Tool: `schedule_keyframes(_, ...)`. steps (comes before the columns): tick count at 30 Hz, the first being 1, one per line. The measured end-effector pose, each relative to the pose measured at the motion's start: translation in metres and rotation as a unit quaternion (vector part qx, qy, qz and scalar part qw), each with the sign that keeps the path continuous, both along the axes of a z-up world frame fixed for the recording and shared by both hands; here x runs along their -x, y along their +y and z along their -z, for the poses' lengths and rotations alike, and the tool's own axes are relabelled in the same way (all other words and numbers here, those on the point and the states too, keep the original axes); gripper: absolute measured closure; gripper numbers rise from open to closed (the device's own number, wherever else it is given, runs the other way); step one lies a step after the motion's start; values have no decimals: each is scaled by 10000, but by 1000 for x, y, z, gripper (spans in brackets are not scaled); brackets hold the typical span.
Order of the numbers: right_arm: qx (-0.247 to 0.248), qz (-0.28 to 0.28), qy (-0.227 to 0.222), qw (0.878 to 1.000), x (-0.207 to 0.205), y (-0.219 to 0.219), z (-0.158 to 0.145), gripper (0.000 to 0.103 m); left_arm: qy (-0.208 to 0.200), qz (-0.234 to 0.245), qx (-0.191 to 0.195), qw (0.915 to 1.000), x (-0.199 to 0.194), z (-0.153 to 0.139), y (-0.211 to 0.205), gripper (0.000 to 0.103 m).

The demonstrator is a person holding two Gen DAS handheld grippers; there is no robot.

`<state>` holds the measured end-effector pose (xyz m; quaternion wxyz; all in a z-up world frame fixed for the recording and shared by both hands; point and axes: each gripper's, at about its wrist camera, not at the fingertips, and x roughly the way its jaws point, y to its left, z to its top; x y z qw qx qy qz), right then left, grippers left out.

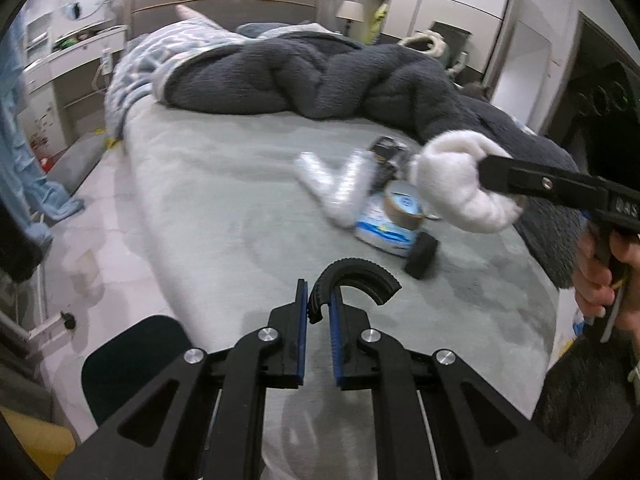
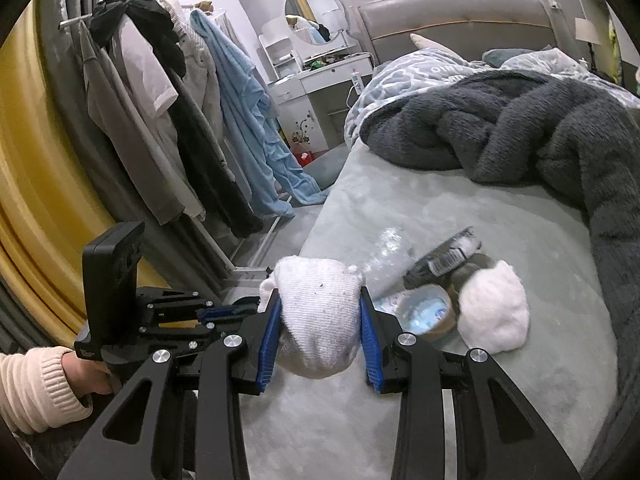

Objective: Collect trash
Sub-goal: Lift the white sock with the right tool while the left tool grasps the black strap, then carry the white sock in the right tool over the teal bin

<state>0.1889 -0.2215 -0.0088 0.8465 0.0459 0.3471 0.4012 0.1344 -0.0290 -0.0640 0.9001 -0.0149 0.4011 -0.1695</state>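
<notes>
We are mid-collection, with both claws already loaded. Our left gripper (image 1: 319,300) is pinched narrow on a curved black ribbed rubber strip (image 1: 352,280), which arcs up and over to the right of the fingertips, held above the pale grey-green bed sheet (image 1: 224,216). Our right gripper (image 2: 320,320) clamps a soft white fabric wad (image 2: 318,316) between its blue pads (image 2: 267,340), the bundle bulging out ahead of and below the fingers.

The rest of the trash lies ahead and to the right of the right claw: a second white fluffy wad (image 2: 494,312), just beside it a brown roll of packing tape (image 2: 426,312), a crumpled clear plastic wrapper (image 2: 390,248) and a dark crinkled packet (image 2: 444,258). From the left claw these sit ahead and right, along with a small black wheel-like piece (image 1: 422,256) and a blue-and-white flat pack (image 1: 384,232) under the tape.

No bin or bag shows in either view, so we judge the next move calls for carrying both loads off the bed to wherever the trash goes, keeping both grips firm, then coming back for the pile.
</notes>
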Motion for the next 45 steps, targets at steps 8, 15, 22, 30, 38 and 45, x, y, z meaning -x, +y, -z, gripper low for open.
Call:
schedule_keyframes(8, 91, -92, -51, 9999, 1, 30, -8, 66, 46, -489, -22, 9988, 0, -2, 32, 92)
schedule_keyframes(15, 243, -147, -49, 9996, 0, 61, -11, 66, 164, -842, -87, 9963, 4, 3, 61, 92)
schedule_keyframes(22, 383, -234, -29, 9990, 0, 96, -11, 66, 411, -1182, -211, 9919, 3, 15, 89, 92)
schedule_keyframes(30, 616, -428, 4, 9972, -1, 141, -6, 66, 781, -1641, -311, 9829, 7, 33, 129, 92)
schedule_keyframes(38, 932, -716, 51, 9931, 4, 192, 8, 66, 1253, -1936, -307, 9726, 8, 56, 160, 91)
schedule_keyframes(45, 1241, -987, 167, 9872, 5, 234, 29, 66, 1775, -2102, -300, 9609, 10, 79, 183, 91)
